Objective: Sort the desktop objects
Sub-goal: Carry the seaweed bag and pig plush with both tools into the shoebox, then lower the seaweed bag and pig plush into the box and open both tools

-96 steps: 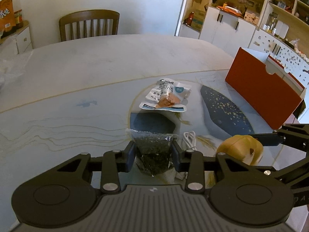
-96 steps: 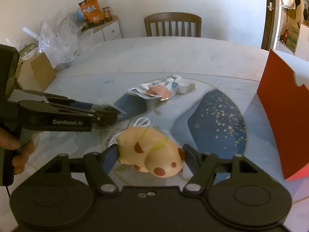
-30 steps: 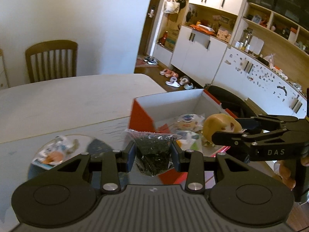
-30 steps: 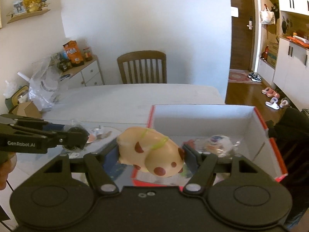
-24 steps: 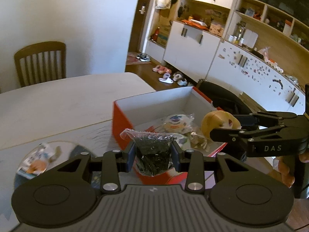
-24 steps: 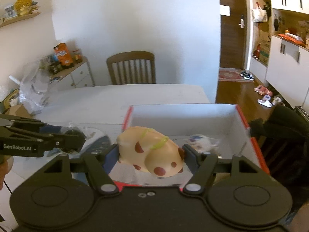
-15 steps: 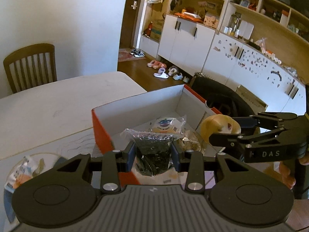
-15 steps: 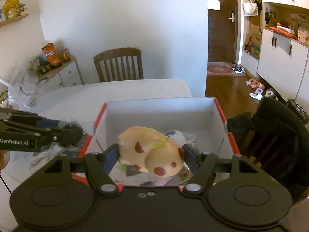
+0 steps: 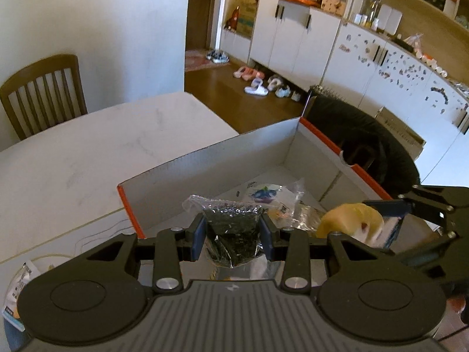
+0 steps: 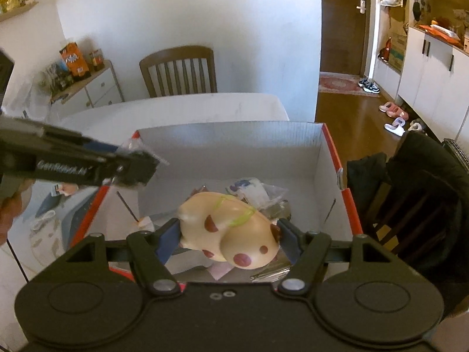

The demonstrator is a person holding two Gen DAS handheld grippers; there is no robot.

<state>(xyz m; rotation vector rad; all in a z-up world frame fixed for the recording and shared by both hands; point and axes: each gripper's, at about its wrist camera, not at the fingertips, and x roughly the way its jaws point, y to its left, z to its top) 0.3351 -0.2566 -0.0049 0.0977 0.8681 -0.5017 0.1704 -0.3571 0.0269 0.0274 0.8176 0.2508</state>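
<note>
Since before: both grippers have swung off the table's blue-patterned part and now hang over the box; the loads they lifted from the tabletop are with them
Left gripper: clamped on the clear bag of dark dried bits; pads press both sides, bag's crinkled top sticks up above them; it sits over the near left part of the box
Right gripper: squeezing the cream spotted toy, brown spots and a thin green band on it; held above the box's middle
Box: red outside, white inside, open at the top, on the table by its edge
Inside the box: a white packet with blue print and other crinkly wrappers on the floor, partly hidden by the toy
Left on the table: a snack packet at the far left of the left wrist view; a white cable beside the box
Background: wooden chair at the table's far side
</note>
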